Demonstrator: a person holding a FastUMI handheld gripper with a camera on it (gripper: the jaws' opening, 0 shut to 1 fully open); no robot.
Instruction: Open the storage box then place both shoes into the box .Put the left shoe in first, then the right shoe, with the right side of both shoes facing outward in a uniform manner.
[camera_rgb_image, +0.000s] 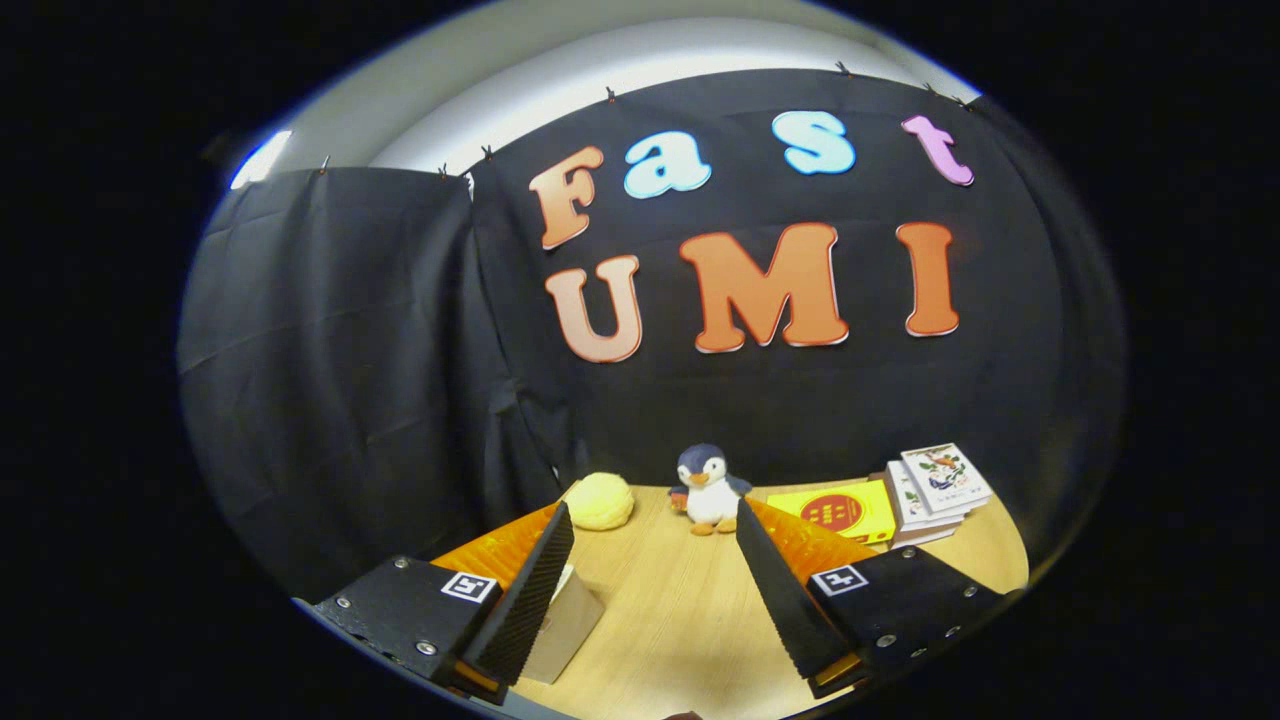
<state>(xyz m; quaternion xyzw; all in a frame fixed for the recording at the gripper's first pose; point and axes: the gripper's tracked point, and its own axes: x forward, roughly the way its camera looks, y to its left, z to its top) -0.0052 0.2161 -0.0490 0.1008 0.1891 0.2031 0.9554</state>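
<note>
My gripper (652, 512) is held above a light wooden table (670, 620), and its fingers stand wide apart and open with only bare tabletop between them. A pale beige, box-like corner (568, 622) lies on the table beside the left finger (530, 590), partly hidden by it. I cannot tell what that object is.
Beyond the fingertips, at the table's back edge against the black cloth wall, sit a yellow round plush (600, 500) and a small penguin toy (708, 490). Behind the right finger lie a flat yellow box (840, 510) and a stack of books (940, 485).
</note>
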